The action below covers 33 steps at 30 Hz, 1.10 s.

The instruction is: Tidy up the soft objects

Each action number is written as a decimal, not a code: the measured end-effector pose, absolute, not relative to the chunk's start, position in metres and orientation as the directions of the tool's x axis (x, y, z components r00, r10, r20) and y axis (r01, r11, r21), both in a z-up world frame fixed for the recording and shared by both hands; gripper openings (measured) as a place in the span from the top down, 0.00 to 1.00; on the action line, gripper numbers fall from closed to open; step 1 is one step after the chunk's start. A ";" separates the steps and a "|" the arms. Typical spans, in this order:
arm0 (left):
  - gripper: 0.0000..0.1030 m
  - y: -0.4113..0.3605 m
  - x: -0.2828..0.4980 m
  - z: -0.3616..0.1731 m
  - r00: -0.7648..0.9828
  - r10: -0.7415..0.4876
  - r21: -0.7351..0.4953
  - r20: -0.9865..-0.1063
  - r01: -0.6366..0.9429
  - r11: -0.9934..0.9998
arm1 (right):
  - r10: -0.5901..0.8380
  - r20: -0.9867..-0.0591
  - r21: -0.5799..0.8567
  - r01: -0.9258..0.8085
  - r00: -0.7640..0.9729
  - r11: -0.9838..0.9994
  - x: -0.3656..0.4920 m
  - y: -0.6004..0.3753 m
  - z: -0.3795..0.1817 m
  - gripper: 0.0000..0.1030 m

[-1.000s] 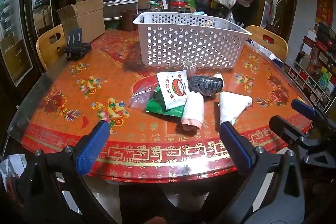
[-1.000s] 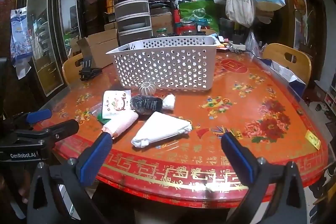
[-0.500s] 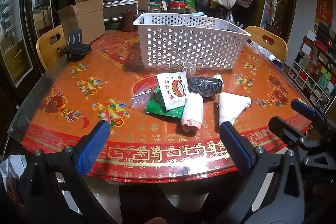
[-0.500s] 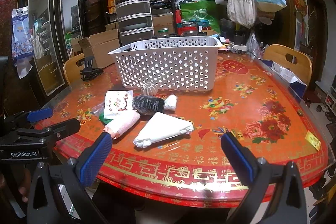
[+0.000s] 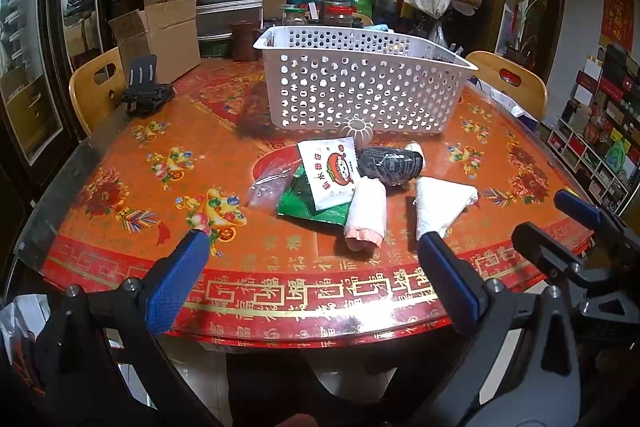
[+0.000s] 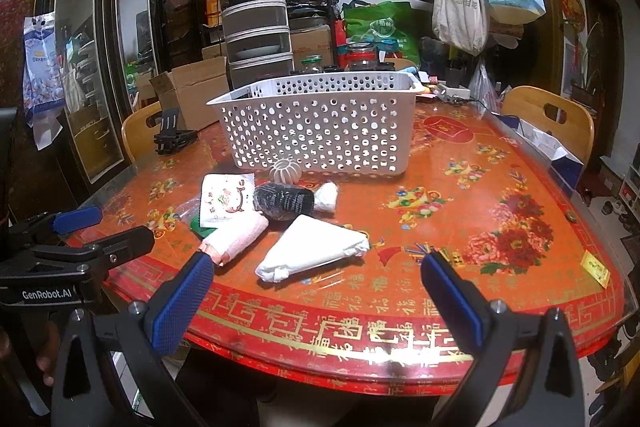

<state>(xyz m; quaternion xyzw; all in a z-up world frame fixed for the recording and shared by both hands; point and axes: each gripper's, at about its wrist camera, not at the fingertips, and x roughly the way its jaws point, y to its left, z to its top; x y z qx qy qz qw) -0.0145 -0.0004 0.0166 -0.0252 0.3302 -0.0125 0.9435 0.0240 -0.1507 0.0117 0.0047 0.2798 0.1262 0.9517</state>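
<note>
Judging by the layout, you haven't started: every soft item sits on the bench [image 5: 120,163] in front of the white basket [image 5: 360,87] — pink roll [image 5: 366,213], white folded bundle [image 5: 440,201], black bundle [image 5: 390,165], snack packet [image 5: 330,173] and green pouch [image 5: 308,203]. Basket contents can't be made out through the holes; nothing visibly placed. Your left claw [image 5: 312,281] and right claw [image 6: 316,301] both hover at the near edge, spread wide, holding nothing.

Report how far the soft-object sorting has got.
Done: nothing visibly; no soft item shows in the white basket. In hand: nothing; left claw and right claw are open at the table edge. Left: pink towel roll, white folded cloth, black roll, packets.
</note>
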 end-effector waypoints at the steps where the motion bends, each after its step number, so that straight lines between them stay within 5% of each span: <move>1: 0.00 0.000 -0.015 0.017 0.782 -0.040 -0.056 -0.623 0.007 0.998 | 0.243 -0.531 0.080 -0.238 0.812 0.968 0.024 -0.151 0.012 0.00; 33: 0.00 0.001 -0.015 0.018 0.782 -0.040 -0.061 -0.622 0.003 0.998 | 0.246 -0.532 0.079 -0.242 0.810 0.967 0.022 -0.150 0.011 0.00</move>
